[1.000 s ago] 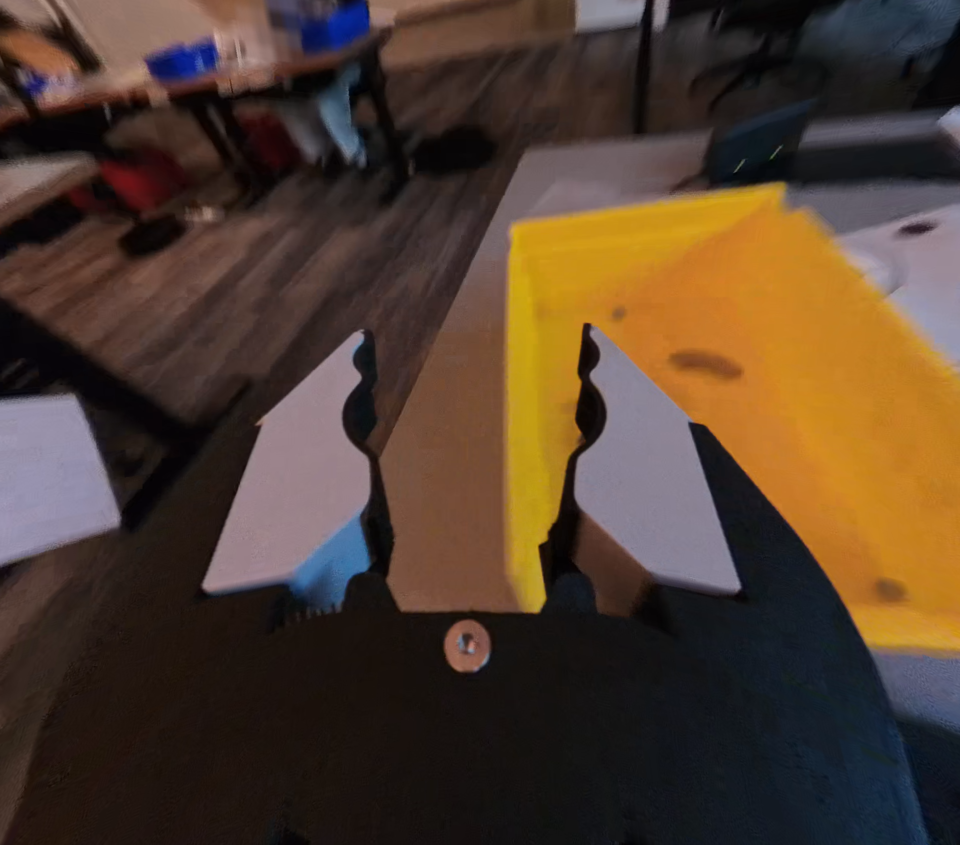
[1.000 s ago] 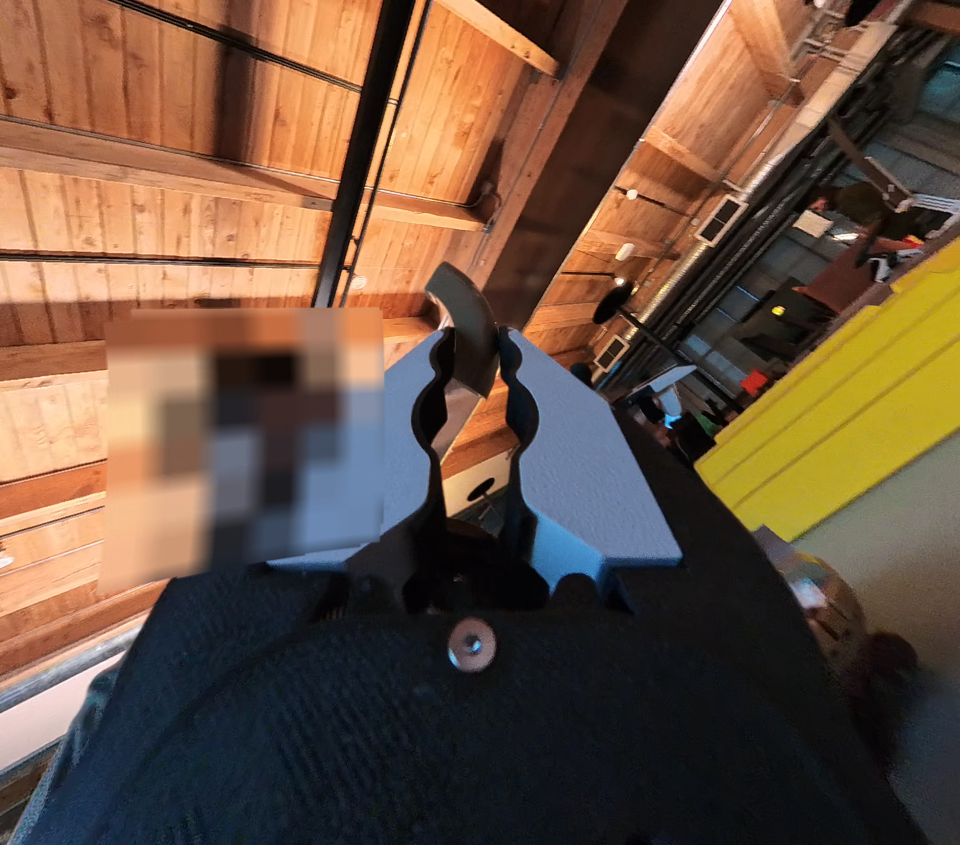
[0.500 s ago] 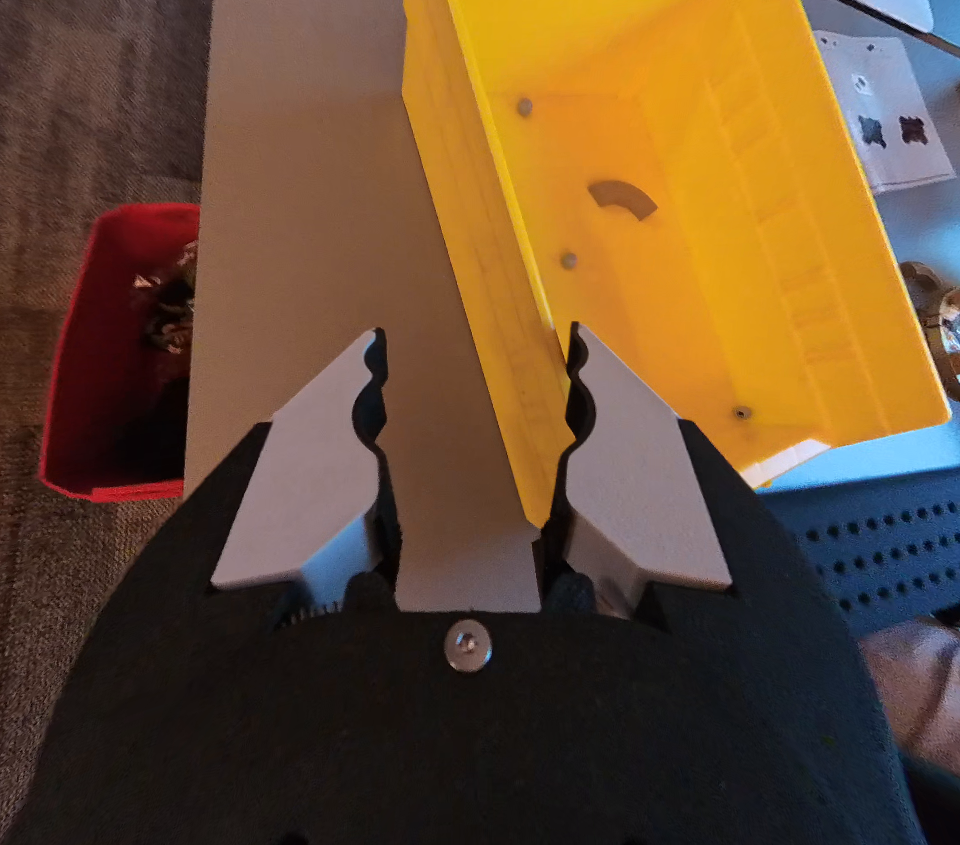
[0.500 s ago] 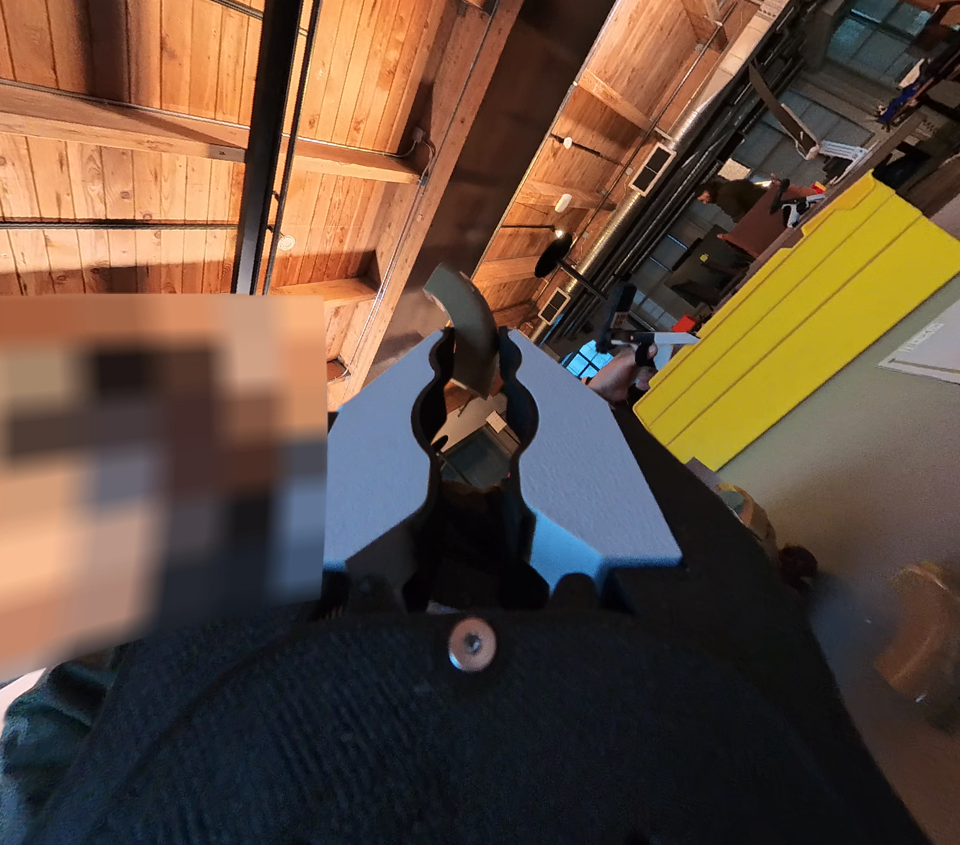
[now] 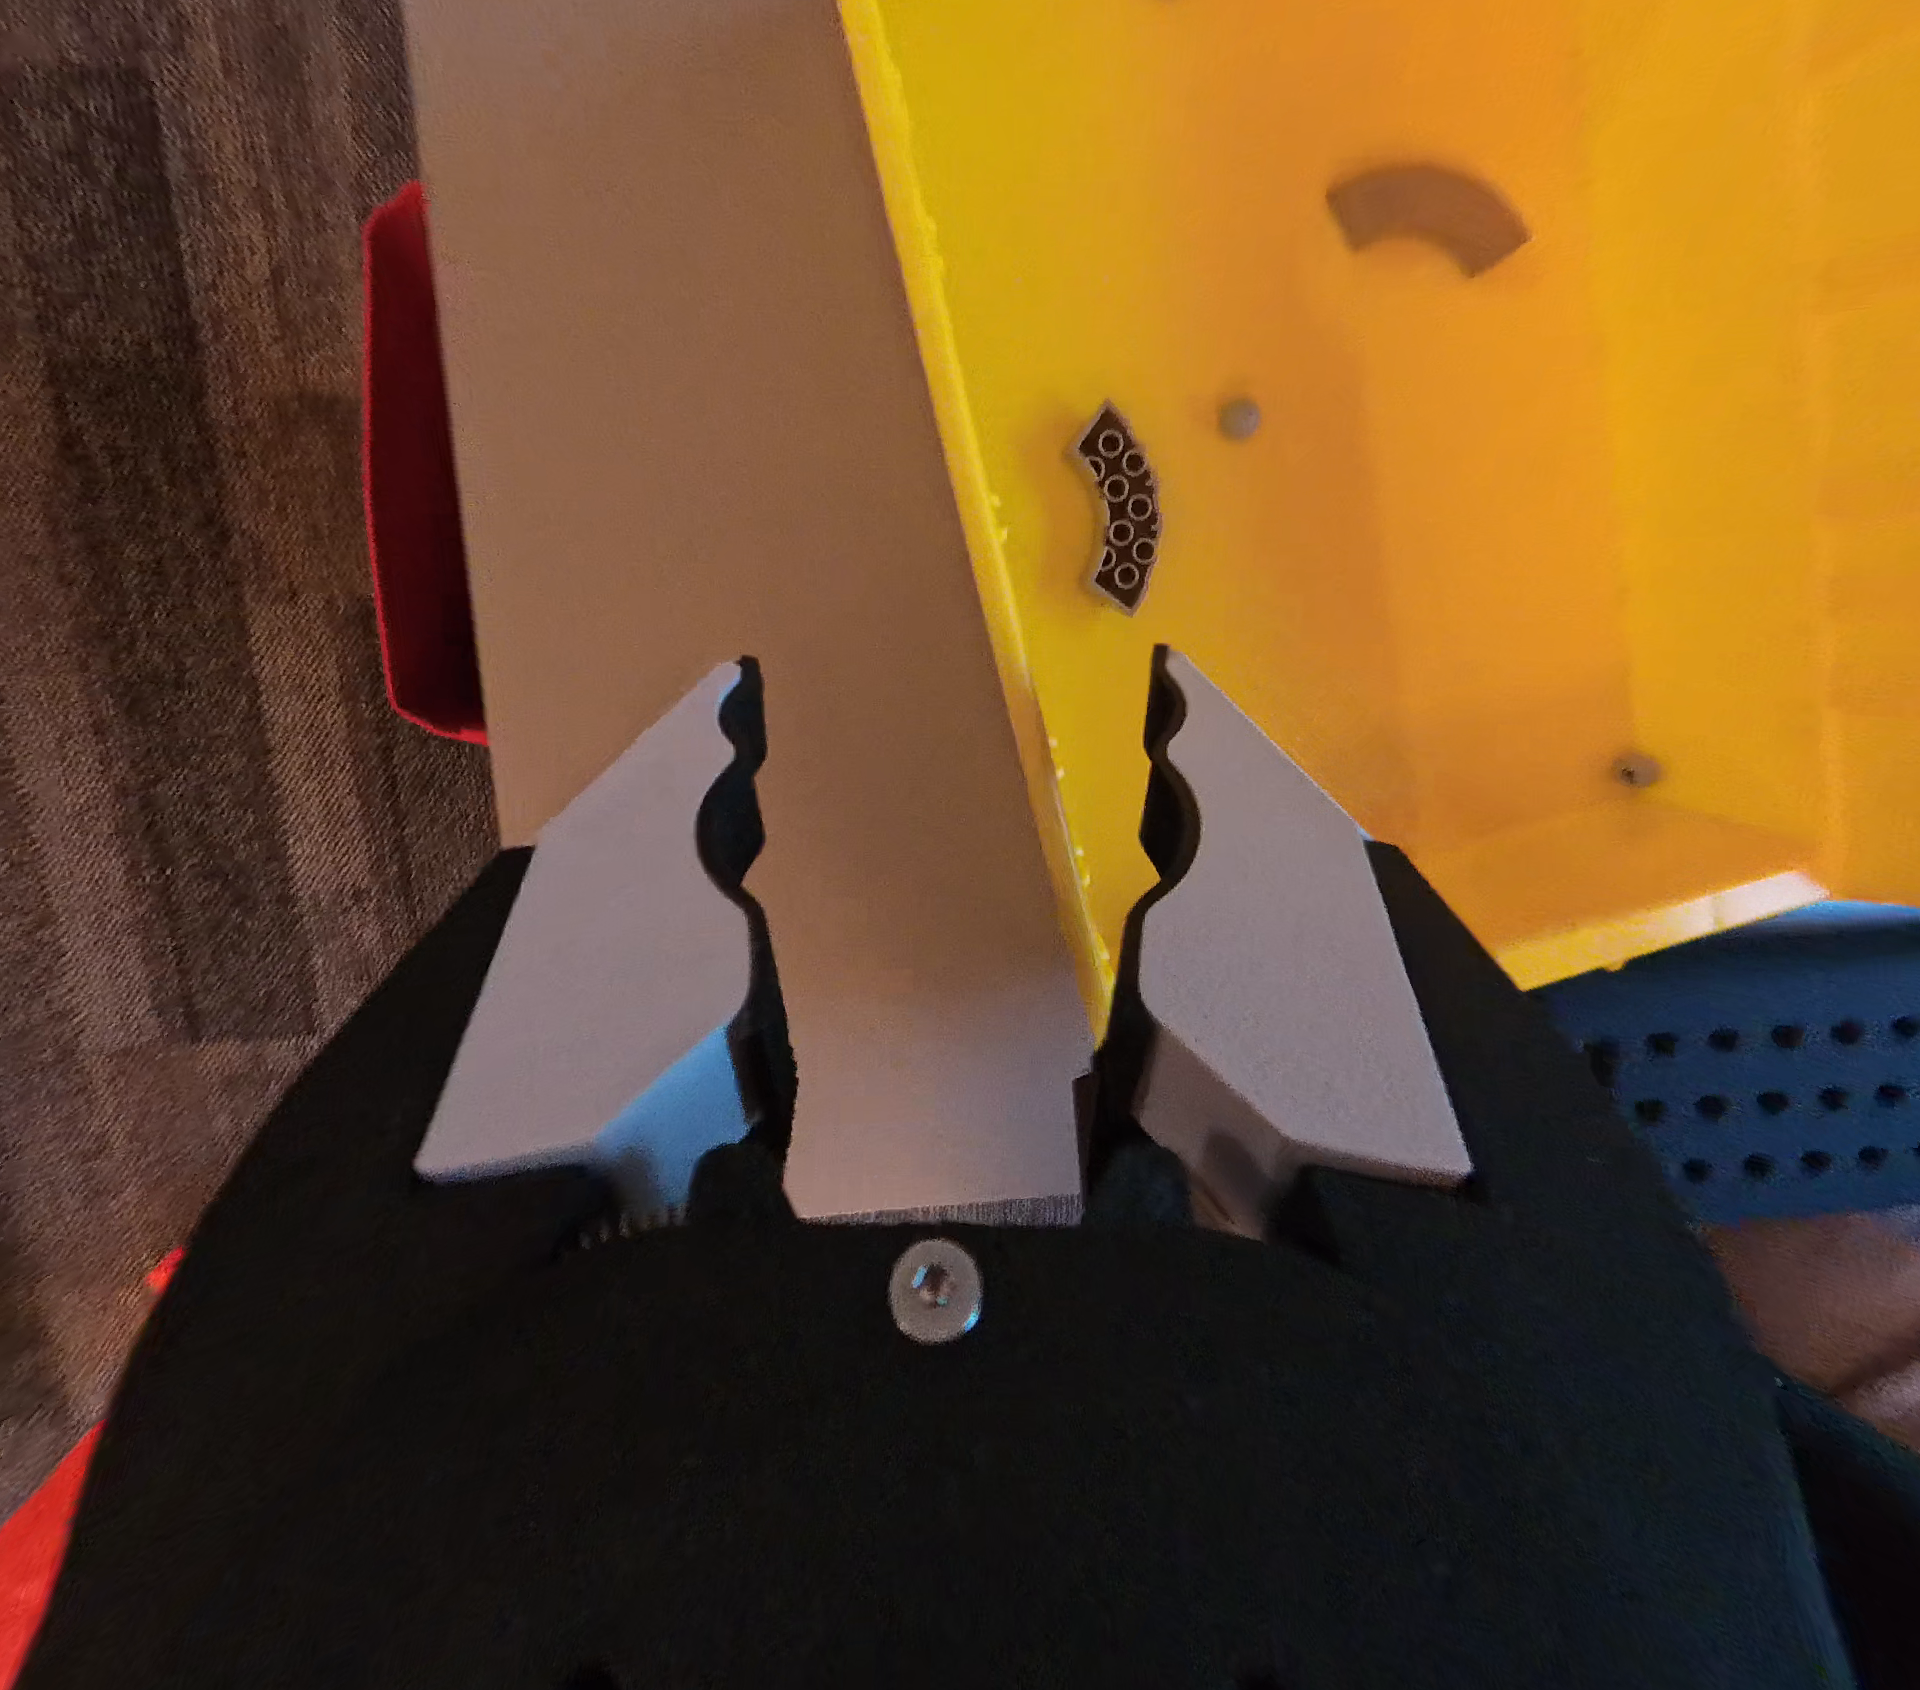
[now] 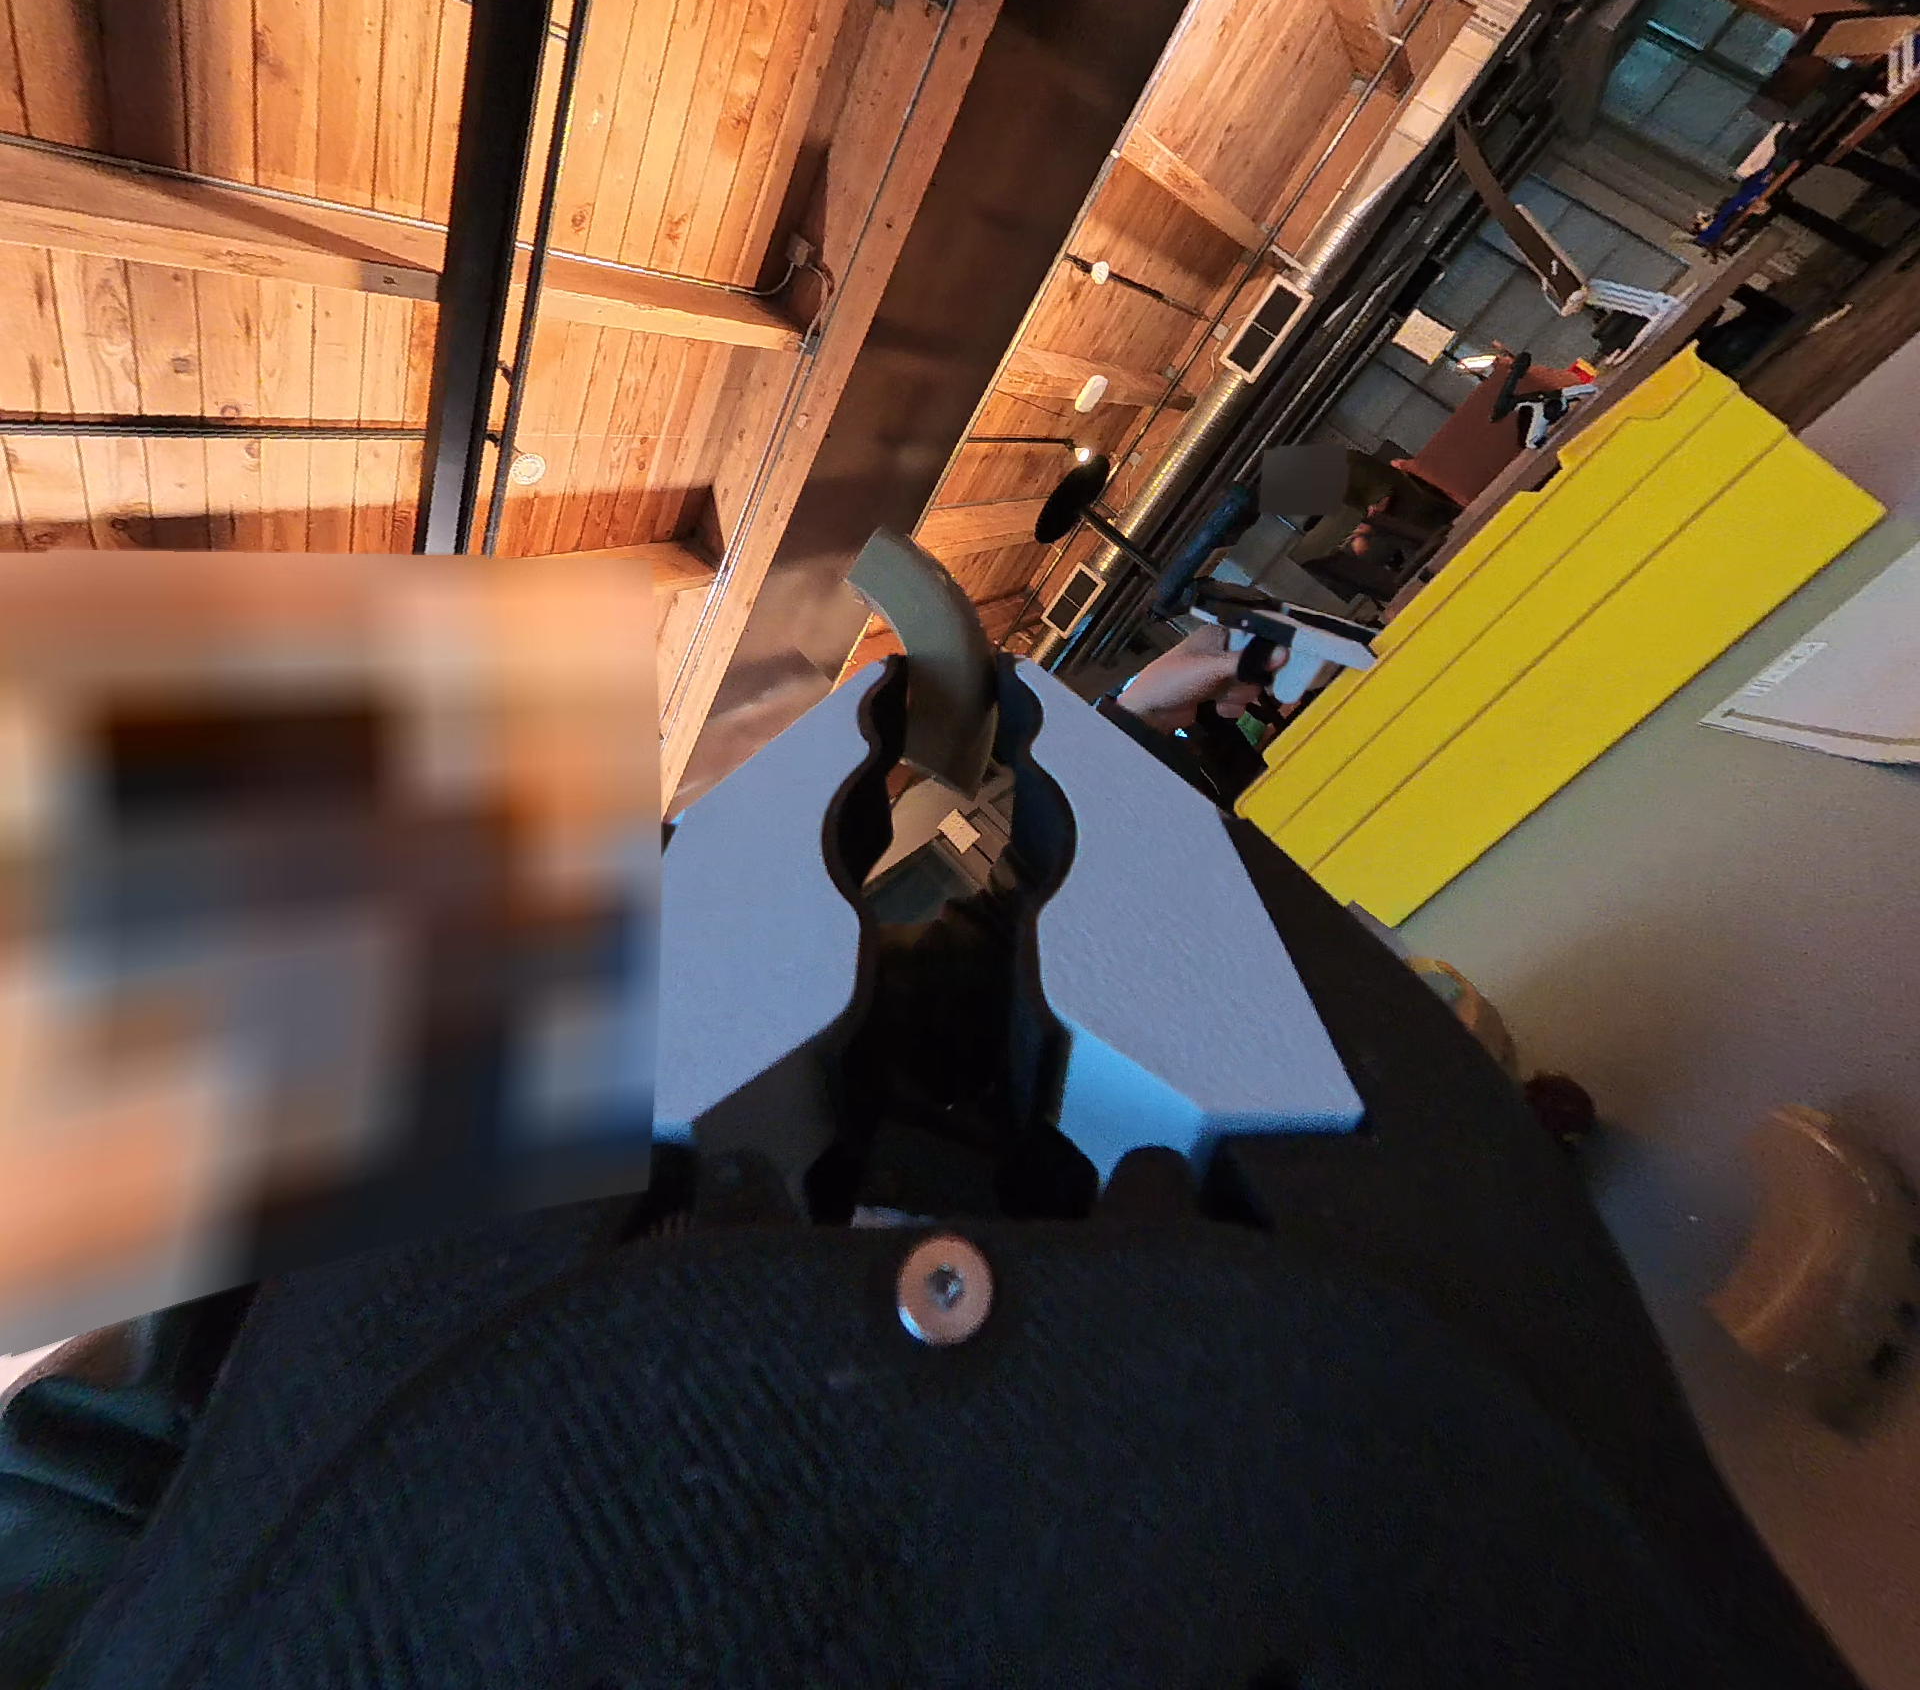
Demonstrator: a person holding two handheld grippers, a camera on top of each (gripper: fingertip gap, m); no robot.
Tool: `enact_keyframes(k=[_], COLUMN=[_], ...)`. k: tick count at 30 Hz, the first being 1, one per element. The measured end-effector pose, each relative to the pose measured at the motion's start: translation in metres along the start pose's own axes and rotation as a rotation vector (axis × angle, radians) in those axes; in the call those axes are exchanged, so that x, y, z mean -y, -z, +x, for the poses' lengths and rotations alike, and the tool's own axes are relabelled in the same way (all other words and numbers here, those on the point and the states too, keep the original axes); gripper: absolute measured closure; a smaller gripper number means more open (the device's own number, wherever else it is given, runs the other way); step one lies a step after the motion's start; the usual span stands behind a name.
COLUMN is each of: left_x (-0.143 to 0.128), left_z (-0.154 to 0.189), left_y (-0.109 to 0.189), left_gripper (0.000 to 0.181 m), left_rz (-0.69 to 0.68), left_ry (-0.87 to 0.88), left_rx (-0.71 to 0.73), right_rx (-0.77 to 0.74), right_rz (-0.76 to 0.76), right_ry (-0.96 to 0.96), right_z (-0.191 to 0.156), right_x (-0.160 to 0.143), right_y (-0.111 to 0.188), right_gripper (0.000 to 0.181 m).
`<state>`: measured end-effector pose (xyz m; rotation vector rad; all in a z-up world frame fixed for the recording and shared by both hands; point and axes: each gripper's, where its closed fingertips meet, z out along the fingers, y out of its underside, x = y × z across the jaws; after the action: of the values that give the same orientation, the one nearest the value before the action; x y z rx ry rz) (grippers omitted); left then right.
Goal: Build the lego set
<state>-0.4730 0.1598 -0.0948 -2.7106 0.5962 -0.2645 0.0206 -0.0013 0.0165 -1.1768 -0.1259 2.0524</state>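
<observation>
My left gripper (image 5: 951, 664) is open and empty, hovering over the near left wall of a yellow bin (image 5: 1351, 82). In the bin lie a curved grey lego piece with its underside up (image 5: 1120, 510), a second curved grey piece (image 5: 1425, 215) farther in, and several small round studs (image 5: 1238, 418). My right gripper (image 6: 940, 684) points up toward the wooden ceiling and is shut on a curved grey lego piece (image 6: 933, 666) that sticks out past its tips. The yellow bin (image 6: 1558, 653) also shows at the right of the right wrist view.
The bin stands on a grey table (image 5: 644, 290). A red bin (image 5: 416, 477) sits on the floor at the left edge of the table. A blurred tan round lego assembly (image 6: 1829, 1266) lies on the table at the right. A white sheet (image 6: 1839, 684) lies beyond it. My right fingertips sit around 55 cm from my left ones.
My left gripper tipped down from facing the room and moved closer over the yellow bin, still open. My right gripper turned slightly while keeping its hold on the curved piece.
</observation>
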Motion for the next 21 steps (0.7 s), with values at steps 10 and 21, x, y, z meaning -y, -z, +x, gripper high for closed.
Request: enact_keyframes(k=[10,21], left_x=[-0.025,-0.033], left_z=[0.010,0.022], left_y=[-0.035,-0.023], left_gripper=[0.177,0.178], left_rz=[-0.250,-0.275], left_ry=[0.027,0.044], left_rx=[-0.085,-0.218], right_rx=[-0.073,-0.183], right_rz=[-0.083,-0.176], right_ry=[-0.028,-0.017], right_z=[0.020,0.037], right_x=[-0.018,-0.035], right_y=[-0.005,-0.007], right_gripper=[0.167,0.167])
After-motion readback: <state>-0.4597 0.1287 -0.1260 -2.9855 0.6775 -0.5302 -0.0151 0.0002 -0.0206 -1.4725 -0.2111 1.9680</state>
